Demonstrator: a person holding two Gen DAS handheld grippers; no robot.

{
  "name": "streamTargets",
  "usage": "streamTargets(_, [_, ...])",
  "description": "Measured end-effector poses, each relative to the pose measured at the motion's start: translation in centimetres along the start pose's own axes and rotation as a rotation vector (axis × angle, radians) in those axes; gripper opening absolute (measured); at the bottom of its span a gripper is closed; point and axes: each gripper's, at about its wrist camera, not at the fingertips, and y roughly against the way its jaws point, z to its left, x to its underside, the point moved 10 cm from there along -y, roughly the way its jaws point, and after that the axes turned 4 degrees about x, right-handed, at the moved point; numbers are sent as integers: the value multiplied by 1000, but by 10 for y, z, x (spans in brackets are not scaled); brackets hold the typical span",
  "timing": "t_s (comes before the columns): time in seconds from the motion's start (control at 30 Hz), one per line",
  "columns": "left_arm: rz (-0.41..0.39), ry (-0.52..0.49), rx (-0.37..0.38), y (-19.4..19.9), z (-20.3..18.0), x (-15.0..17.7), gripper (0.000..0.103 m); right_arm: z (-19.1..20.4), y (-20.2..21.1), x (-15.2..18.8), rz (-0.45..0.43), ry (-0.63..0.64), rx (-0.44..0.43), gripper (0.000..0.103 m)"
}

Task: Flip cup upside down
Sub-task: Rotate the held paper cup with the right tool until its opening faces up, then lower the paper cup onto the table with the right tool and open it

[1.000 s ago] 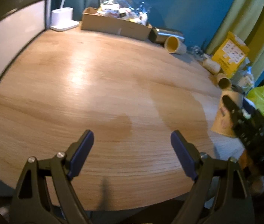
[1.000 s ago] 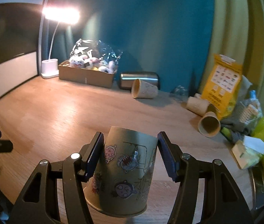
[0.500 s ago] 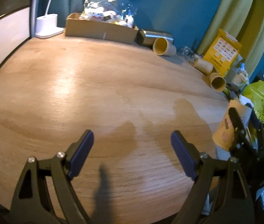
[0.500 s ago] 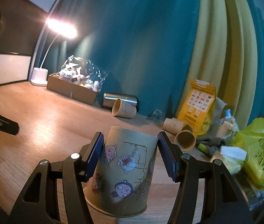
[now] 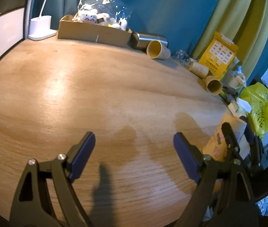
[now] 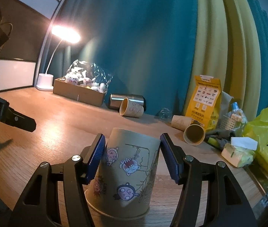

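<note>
A tan paper cup with cartoon stickers (image 6: 126, 174) stands between my right gripper's (image 6: 133, 160) blue pads, rim down and base up, slightly tilted. The pads press its sides; the rim looks at or just above the wooden table (image 6: 58, 124). In the left wrist view the same cup (image 5: 219, 140) shows at the right edge with the right gripper around it. My left gripper (image 5: 134, 160) is open and empty above the table (image 5: 96, 94), left of the cup.
Along the back stand a white lamp base (image 6: 45, 81), a cardboard box of plush toys (image 6: 79, 92), a steel flask (image 6: 128, 99) and three paper cups lying on their sides (image 6: 131, 109). A yellow carton (image 6: 206, 98), tissues and a yellow bag (image 6: 266, 141) crowd the right.
The right gripper has tilted up with the cup held the same way. The left gripper has moved so more of the back of the table shows.
</note>
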Motion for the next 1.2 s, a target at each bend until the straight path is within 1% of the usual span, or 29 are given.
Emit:
streamTargets(0.2, [-15, -25, 7, 0, -6, -3, 86, -2, 6, 0, -18, -9, -5, 64])
streamTargets(0.33, [-19, -34, 10, 1, -9, -5, 86, 5, 1, 12, 48, -17, -60, 63])
streamTargets(0.77, [-27, -56, 10, 2, -15, -5, 86, 10, 2, 17, 75, -39, -80, 63])
streamTargets(0.8, [-25, -55, 11, 2, -15, -5, 86, 10, 1, 17, 78, -44, -82, 64])
streamTargets(0.93, [-15, -48, 18, 0, -16, -4, 86, 11, 0, 17, 90, -69, -98, 80])
streamTargets(1.0, [-24, -60, 0, 1, -16, -7, 86, 10, -1, 14, 91, -84, -96, 82])
streamTargets(1.07, [-36, -64, -8, 6, -17, -13, 86, 9, -2, 10, 99, -97, -100, 83])
streamTargets(1.2, [-98, -91, -32, 25, -25, -30, 86, 0, 3, -14, 88, -130, -107, 83])
